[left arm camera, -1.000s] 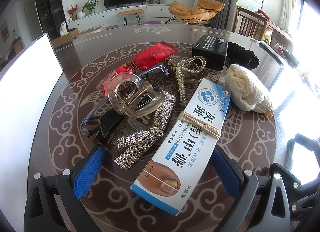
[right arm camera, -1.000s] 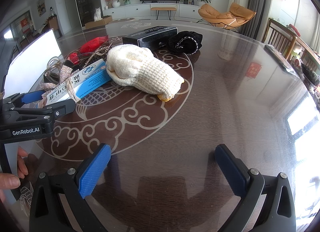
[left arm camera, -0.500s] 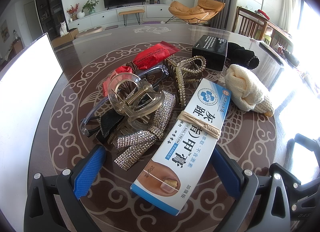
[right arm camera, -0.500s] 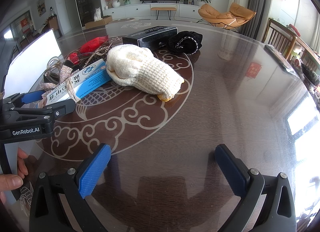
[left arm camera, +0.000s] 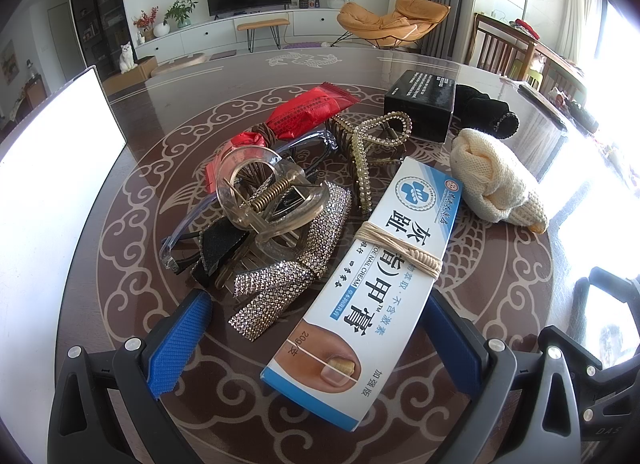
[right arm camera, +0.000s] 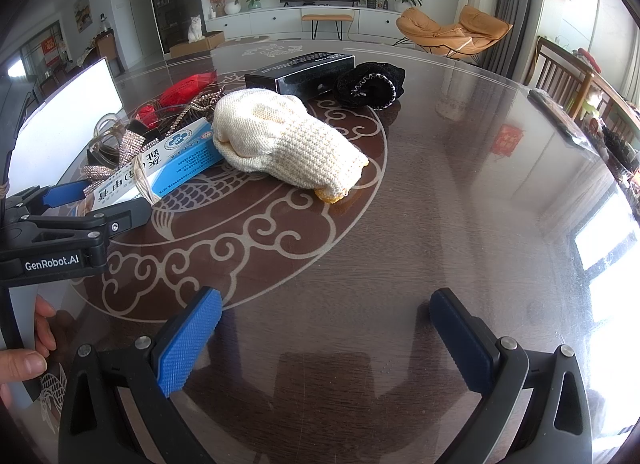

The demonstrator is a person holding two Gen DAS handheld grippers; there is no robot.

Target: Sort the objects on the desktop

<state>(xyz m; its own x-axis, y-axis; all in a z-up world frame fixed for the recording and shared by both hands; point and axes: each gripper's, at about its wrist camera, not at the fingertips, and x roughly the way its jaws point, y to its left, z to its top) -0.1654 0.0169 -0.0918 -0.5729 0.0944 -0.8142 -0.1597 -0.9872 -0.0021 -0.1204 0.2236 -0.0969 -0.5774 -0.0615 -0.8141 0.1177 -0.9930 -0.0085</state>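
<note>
In the left wrist view a white-and-blue nail cream box (left arm camera: 372, 264), wound with string, lies on the patterned table with its near end between the fingers of my open left gripper (left arm camera: 316, 328). Left of it lies a pile: a rhinestone bow clip (left arm camera: 296, 264), a clear claw clip (left arm camera: 264, 196), a gold beaded claw clip (left arm camera: 372, 144), glasses (left arm camera: 180, 240) and a red packet (left arm camera: 308, 110). A cream knitted glove (right arm camera: 288, 144) lies mid-table. My right gripper (right arm camera: 324, 328) hangs open over bare table, nearer than the glove. The left gripper (right arm camera: 72, 208) shows at that view's left edge.
A black box (right arm camera: 300, 72) and a black velvet scrunchie (right arm camera: 370, 84) sit behind the glove. A bright white panel (left arm camera: 52, 184) stands along the table's left edge. A hand (right arm camera: 24, 360) holds the left gripper's handle. Wooden chairs (right arm camera: 560, 68) stand at the far right.
</note>
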